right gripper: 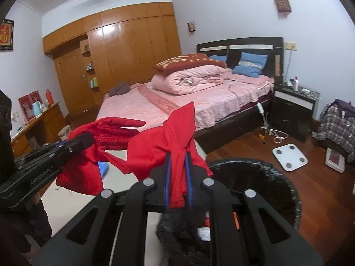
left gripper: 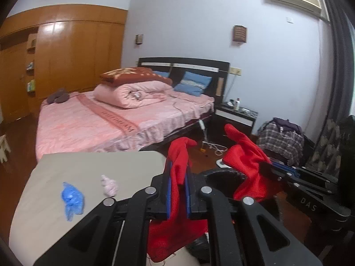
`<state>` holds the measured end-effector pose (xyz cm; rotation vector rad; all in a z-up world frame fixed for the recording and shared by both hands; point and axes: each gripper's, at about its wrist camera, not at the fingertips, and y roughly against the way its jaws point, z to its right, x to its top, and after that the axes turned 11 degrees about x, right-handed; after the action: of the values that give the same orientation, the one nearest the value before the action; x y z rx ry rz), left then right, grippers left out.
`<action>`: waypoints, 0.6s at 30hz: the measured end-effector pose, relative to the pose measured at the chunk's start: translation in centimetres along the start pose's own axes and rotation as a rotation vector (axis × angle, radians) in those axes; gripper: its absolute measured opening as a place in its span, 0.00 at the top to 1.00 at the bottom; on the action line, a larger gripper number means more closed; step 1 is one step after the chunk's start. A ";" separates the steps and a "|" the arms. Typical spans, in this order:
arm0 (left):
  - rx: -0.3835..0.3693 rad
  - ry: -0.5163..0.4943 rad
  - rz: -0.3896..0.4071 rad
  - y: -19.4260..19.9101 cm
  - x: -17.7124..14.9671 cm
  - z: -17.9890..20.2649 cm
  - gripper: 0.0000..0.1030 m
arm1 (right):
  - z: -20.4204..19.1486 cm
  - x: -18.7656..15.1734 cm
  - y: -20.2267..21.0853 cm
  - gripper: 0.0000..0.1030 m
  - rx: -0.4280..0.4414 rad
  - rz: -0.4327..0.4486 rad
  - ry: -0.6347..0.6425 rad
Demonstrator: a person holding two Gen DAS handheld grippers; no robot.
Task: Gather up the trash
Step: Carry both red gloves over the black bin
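My left gripper (left gripper: 178, 173) is shut on one end of a red cloth (left gripper: 177, 166). My right gripper (right gripper: 178, 166) is shut on the other end of the red cloth (right gripper: 177, 137), so it hangs between them above a black trash bin (right gripper: 277, 177). The right gripper also shows in the left wrist view (left gripper: 269, 166), and the left gripper in the right wrist view (right gripper: 85, 140). On the light table (left gripper: 66, 177) lie a crumpled blue plastic piece (left gripper: 72, 199) and a pale pink crumpled wad (left gripper: 109, 185).
A bed (left gripper: 111, 119) with pink bedding stands behind the table. A dark nightstand (right gripper: 292, 108), a white scale (right gripper: 289, 154) on the wood floor and a plaid bag (right gripper: 337, 119) are to the right. A wooden wardrobe (right gripper: 124, 51) lines the far wall.
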<state>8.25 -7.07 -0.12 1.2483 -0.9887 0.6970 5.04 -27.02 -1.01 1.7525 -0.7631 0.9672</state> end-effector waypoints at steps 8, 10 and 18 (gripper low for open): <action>-0.070 -0.051 -0.006 -0.9 0.2 3.9 0.91 | 3.2 -0.6 2.2 0.89 -0.075 0.015 -0.020; -0.081 -0.058 -0.006 -1.2 0.2 4.7 0.91 | 3.8 -0.7 2.3 0.89 -0.088 0.016 -0.025; -0.117 -0.082 -0.032 -2.6 -0.2 7.0 0.91 | 6.0 -1.8 3.0 0.89 -0.143 0.006 -0.049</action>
<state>8.83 -14.43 -1.33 1.1955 -1.0595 0.5589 3.33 -33.50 -2.59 1.6556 -0.8477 0.8554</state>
